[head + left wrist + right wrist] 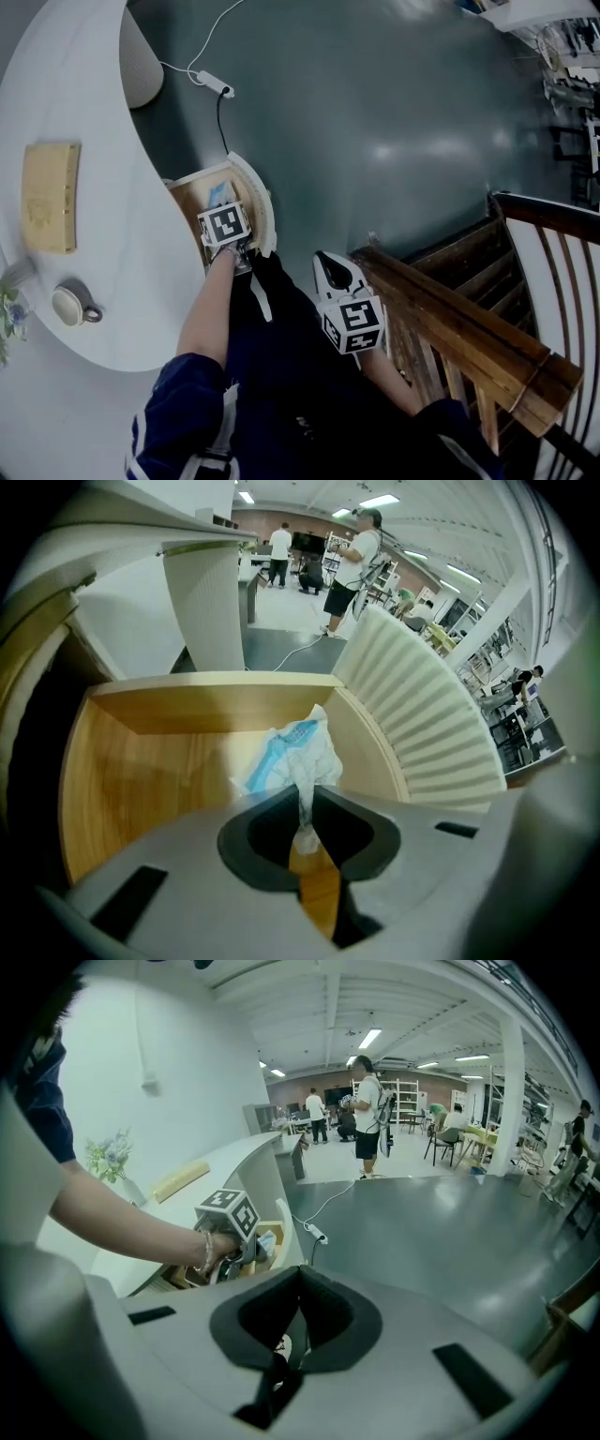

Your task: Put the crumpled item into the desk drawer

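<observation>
Left gripper (307,801) holds the crumpled item (295,752) by its tail inside the open drawer (141,761).

In the head view the white curved desk (103,281) fills the left side, and its wood-lined drawer stands pulled out at its 3 o'clock edge. The left gripper reaches into the drawer with its jaws nearly together, nipping a thin twisted tail of the white-and-blue crumpled item. The bulk of the item lies just past the jaw tips at 12 o'clock, low in the drawer and close to the ribbed white drawer front (427,705) at 2 o'clock. Its long axis runs straight away from the jaws, with its peak pointing to about 12 o'clock. Further right, well apart from the drawer, the right gripper (298,1281) has its jaws together with nothing between them.
</observation>
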Demonstrator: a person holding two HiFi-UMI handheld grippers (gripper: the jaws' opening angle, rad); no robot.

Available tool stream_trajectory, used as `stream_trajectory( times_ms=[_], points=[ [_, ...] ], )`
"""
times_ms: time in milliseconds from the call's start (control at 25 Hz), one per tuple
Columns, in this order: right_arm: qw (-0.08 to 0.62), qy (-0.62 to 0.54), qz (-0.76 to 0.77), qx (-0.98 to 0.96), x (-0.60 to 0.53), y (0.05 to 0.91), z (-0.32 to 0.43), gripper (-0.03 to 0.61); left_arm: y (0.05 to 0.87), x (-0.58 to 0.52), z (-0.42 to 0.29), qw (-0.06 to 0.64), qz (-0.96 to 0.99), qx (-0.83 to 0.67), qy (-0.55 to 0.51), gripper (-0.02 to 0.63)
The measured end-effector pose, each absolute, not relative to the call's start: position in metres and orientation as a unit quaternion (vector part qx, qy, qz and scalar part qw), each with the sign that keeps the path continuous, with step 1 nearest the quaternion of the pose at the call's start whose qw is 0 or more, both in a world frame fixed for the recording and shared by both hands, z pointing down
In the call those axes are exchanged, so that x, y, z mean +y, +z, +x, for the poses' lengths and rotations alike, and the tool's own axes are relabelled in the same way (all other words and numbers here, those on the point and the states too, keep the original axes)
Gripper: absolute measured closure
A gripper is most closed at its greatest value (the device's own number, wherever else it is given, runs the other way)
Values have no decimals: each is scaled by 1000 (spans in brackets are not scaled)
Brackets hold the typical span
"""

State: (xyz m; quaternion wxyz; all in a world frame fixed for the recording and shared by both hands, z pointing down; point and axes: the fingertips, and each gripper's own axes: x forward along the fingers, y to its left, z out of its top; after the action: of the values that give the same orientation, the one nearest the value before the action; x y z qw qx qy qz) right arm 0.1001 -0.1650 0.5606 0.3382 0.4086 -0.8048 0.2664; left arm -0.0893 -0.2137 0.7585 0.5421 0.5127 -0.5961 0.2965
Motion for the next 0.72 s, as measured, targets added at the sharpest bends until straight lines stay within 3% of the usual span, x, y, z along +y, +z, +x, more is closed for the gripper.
stream_trajectory(
  times_ms=[720],
  points=[
    [379, 285, 413, -778, -155, 592, 116, 571, 815, -215, -84, 555, 529, -556, 321, 568]
  ],
)
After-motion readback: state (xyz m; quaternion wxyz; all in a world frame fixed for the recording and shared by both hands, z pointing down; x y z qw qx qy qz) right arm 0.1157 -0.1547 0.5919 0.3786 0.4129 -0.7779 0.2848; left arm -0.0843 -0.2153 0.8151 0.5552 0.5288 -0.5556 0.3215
